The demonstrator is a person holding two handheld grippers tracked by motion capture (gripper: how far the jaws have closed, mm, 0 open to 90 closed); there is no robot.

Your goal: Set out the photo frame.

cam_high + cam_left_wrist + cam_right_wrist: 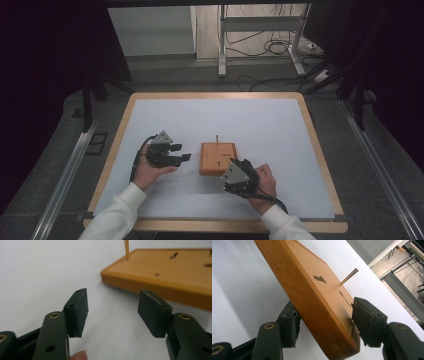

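Right gripper [324, 322] hiding board [312, 290] corner

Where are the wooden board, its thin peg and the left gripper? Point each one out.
wooden board [218, 156], high view, bare top face.
thin peg [126, 250], left gripper view, lower shaft.
left gripper [112, 312], left gripper view, gap midway between its open fingertips.

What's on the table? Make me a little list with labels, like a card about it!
Surface: white table top with a wooden rim
Main thing: square wooden board, lying flat, with slots cut in its top
Sticking up: thin wooden peg at the board's far edge
Left hand-held gripper: open, nothing between its pads, beside the board and apart from it
Right hand-held gripper: closed across the board's near corner, pads pressing both faces
Person: white sleeves
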